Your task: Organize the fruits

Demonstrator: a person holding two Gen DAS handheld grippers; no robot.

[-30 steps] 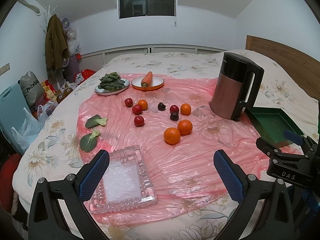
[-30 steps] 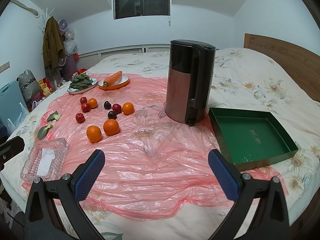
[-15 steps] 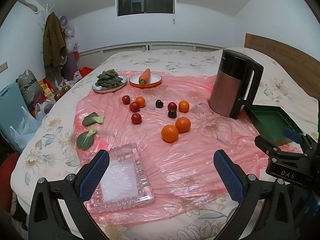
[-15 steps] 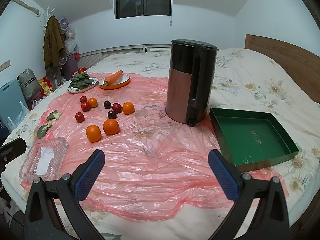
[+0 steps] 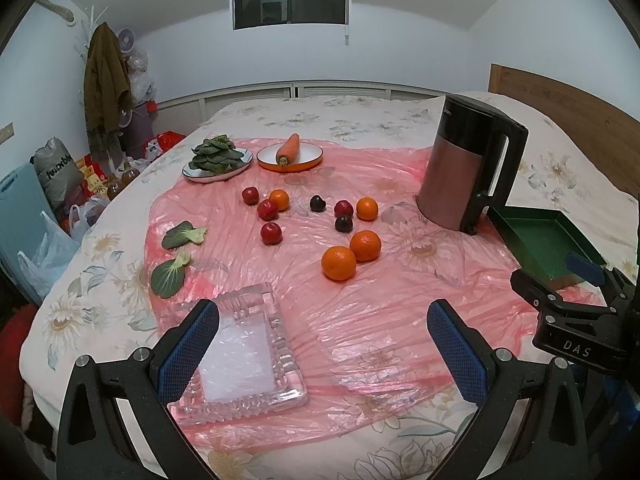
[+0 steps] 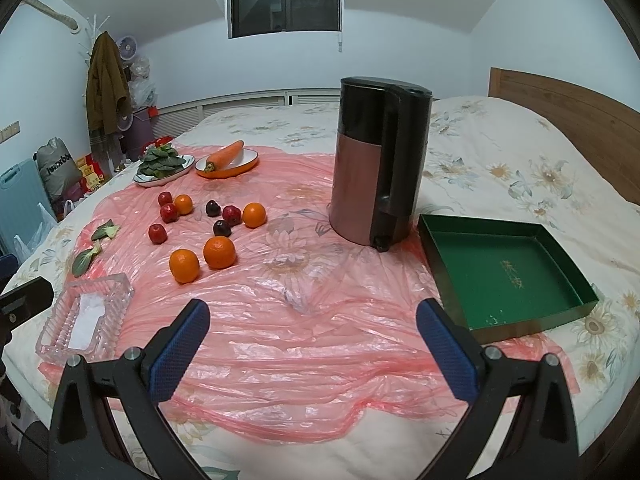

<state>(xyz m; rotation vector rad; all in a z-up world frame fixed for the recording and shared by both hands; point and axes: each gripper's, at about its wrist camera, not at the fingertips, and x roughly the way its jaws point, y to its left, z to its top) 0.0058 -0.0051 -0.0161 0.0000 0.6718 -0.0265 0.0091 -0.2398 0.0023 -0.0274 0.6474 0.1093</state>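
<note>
Several oranges (image 5: 338,263) (image 6: 184,265) and small red and dark fruits (image 5: 271,233) (image 6: 157,233) lie loose on a pink plastic sheet (image 5: 360,300) (image 6: 280,320) on the bed. A clear glass tray (image 5: 240,344) (image 6: 86,316) sits at the near left, a green tray (image 5: 544,240) (image 6: 500,276) at the right. My left gripper (image 5: 322,344) is open and empty, its left finger over the glass tray. My right gripper (image 6: 312,340) is open and empty above the sheet; it also shows in the left wrist view (image 5: 576,312).
A tall kettle (image 5: 468,168) (image 6: 378,168) stands between the fruits and the green tray. At the back are a plate of greens (image 5: 218,158) (image 6: 162,164) and a plate with a carrot (image 5: 290,154) (image 6: 226,160). Two loose leaves (image 5: 176,256) lie left. Bags and clutter crowd the floor at left.
Both grippers have drawn back and risen slightly, so the fruits and trays sit a little farther off. Both stay open and empty; nothing on the bed has moved.
</note>
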